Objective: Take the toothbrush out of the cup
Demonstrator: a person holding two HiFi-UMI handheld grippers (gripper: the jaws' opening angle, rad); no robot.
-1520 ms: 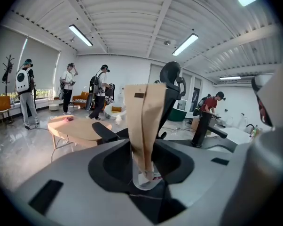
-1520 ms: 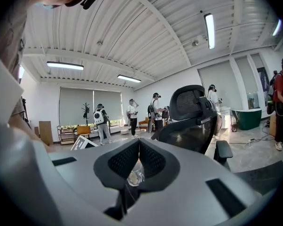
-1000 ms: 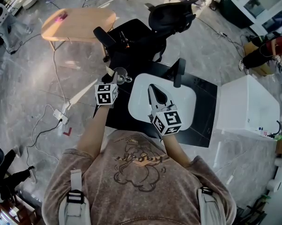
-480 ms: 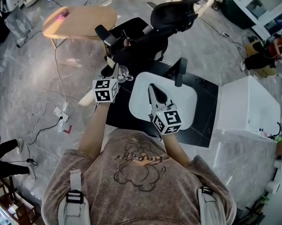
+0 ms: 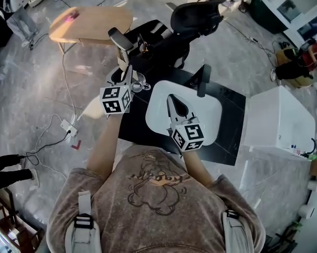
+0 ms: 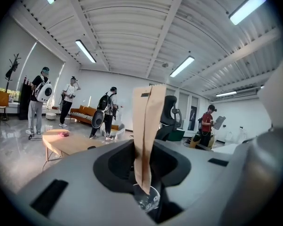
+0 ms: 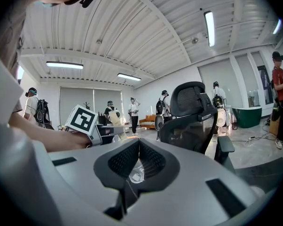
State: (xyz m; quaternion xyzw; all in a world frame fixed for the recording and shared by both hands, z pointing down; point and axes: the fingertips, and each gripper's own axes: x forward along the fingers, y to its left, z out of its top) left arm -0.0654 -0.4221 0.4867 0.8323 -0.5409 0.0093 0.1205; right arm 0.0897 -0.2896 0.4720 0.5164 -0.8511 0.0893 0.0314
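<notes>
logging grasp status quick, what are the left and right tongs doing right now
Left tongs: closed on the flat tan paper-wrapped toothbrush.
Right tongs: closed, holding nothing.

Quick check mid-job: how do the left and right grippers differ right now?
The left gripper is clamped on the tan toothbrush, which stands upright between its jaws; the right gripper has its jaws together on nothing. The left gripper is by the glass cup; the right gripper is over the white tray. Both point forward, roughly level.
</notes>
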